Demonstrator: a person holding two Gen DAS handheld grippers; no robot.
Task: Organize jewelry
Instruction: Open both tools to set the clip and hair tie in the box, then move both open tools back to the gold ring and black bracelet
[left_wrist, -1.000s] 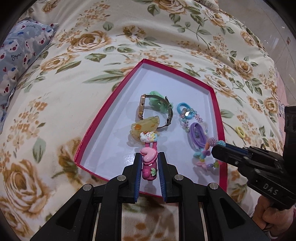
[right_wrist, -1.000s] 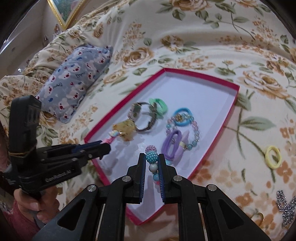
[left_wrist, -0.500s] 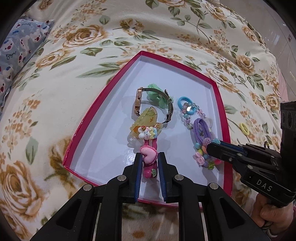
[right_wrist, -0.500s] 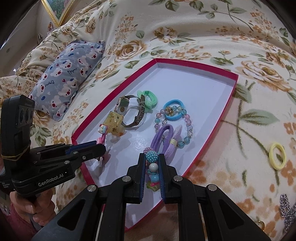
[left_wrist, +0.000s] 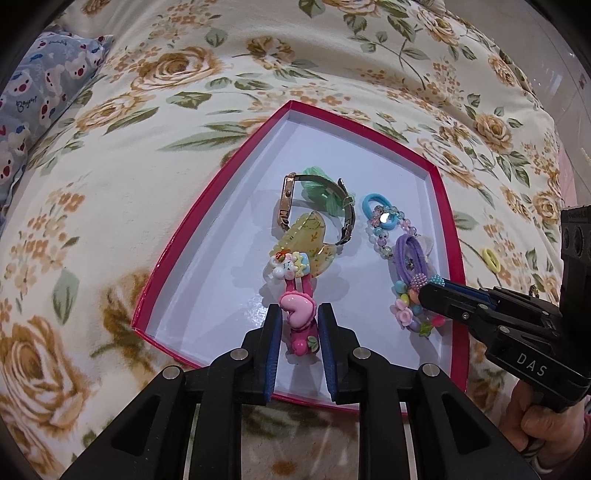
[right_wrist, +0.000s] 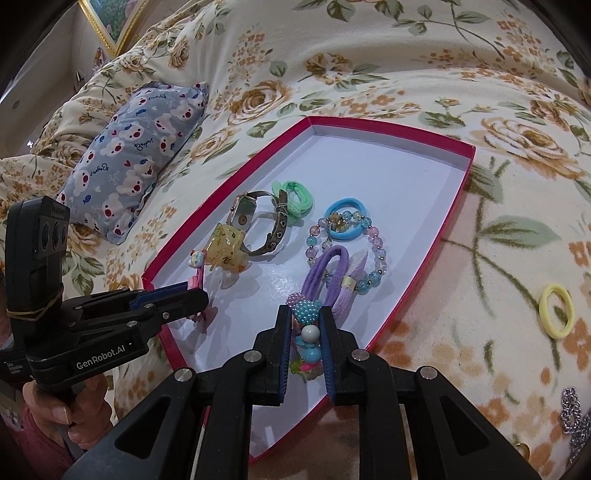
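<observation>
A red-rimmed tray (left_wrist: 207, 206) (right_wrist: 436, 243) with a white floor lies on the flowered bedspread. My left gripper (left_wrist: 297, 317) (right_wrist: 199, 291) is shut on a pink hair clip (left_wrist: 295, 308) with a heart, low over the tray's near part. My right gripper (right_wrist: 304, 321) (left_wrist: 424, 291) is shut on a colourful beaded bracelet (right_wrist: 306, 332) (left_wrist: 410, 310) at the tray's near right. In the tray lie a watch (left_wrist: 288, 201) (right_wrist: 258, 221), a yellow claw clip (left_wrist: 306, 240), green (left_wrist: 317, 188), blue (right_wrist: 345, 219) and purple (right_wrist: 328, 275) hair ties and a pastel bead bracelet (right_wrist: 376, 254).
A yellow hair ring (right_wrist: 556, 310) (left_wrist: 491, 258) lies on the bedspread right of the tray. A silver chain (right_wrist: 574, 421) lies at the near right. A blue bear-print pillow (right_wrist: 125, 162) (left_wrist: 33, 107) lies far left. A gold picture frame (right_wrist: 110, 22) stands behind.
Both grippers have come lower and nearer over the tray, each still holding its piece. The hair clip and the beaded bracelet now sit close to the tray floor.
</observation>
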